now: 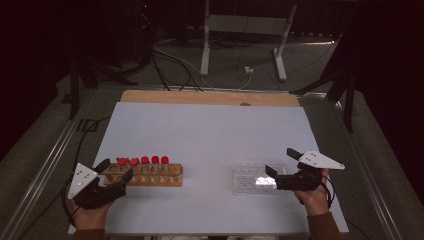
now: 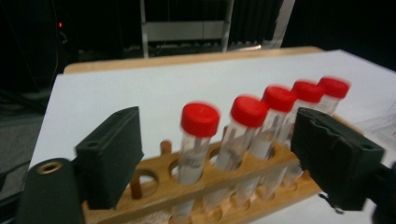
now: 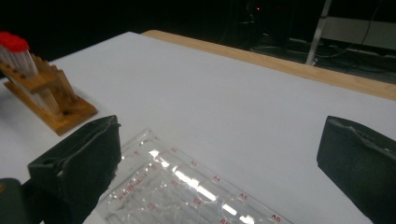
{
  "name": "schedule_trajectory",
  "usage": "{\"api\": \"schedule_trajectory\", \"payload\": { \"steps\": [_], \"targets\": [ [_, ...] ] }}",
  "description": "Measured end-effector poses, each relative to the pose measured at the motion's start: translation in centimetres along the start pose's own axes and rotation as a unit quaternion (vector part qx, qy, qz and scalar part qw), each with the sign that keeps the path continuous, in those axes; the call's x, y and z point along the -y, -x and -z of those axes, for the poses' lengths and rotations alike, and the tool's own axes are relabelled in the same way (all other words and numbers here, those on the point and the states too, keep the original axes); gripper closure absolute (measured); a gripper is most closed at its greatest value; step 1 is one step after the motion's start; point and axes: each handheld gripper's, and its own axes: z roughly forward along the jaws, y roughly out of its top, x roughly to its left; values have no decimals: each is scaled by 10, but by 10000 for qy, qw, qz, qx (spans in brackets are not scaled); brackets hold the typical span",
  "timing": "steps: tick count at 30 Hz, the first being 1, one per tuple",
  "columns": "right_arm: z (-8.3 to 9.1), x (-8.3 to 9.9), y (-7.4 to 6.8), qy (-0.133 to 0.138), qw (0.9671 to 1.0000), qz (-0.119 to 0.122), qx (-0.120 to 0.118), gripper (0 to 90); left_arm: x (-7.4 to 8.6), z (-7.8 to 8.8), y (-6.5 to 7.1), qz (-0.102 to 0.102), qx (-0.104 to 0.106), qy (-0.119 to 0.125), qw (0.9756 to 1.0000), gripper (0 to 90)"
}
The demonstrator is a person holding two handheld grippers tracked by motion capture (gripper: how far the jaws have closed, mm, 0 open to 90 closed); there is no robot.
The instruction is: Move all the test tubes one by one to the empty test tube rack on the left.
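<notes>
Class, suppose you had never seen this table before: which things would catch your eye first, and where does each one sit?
The row of five red-capped tubes stands out first, upright in a wooden rack at the table's near left. The left gripper sits open at the rack's left end. At the near right a clear plastic well plate lies flat on the white tabletop, with the right gripper open at its right edge.

Tube caps (image 2: 247,111) blurred; clear well plate (image 3: 187,191) cut off below.

The tabletop (image 1: 210,125) lies bare across its middle and far half. Near its front edge, a wooden rack (image 1: 145,175) with 5 red-capped tubes (image 1: 144,161) blocks the left, a clear well plate (image 1: 252,180) the right, with a free lane between them.
</notes>
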Motion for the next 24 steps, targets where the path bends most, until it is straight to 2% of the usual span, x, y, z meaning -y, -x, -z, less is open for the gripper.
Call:
{"api": "schedule_trajectory", "payload": {
  "steps": [2,10,19,24],
  "targets": [
    [0,3,-1,18,10000,75,33,0,-1,-1,4,3,2,53,10000,139],
    [3,15,-5,201,9997,98,92,0,-3,-3,12,88,-96,196,9997,19],
    [9,23,-5,471,9987,133,136,0,-1,-3,14,129,-182,308,9993,7],
    [12,29,-5,514,9985,102,163,0,2,-4,15,91,-180,281,9994,7]
  ]
}}
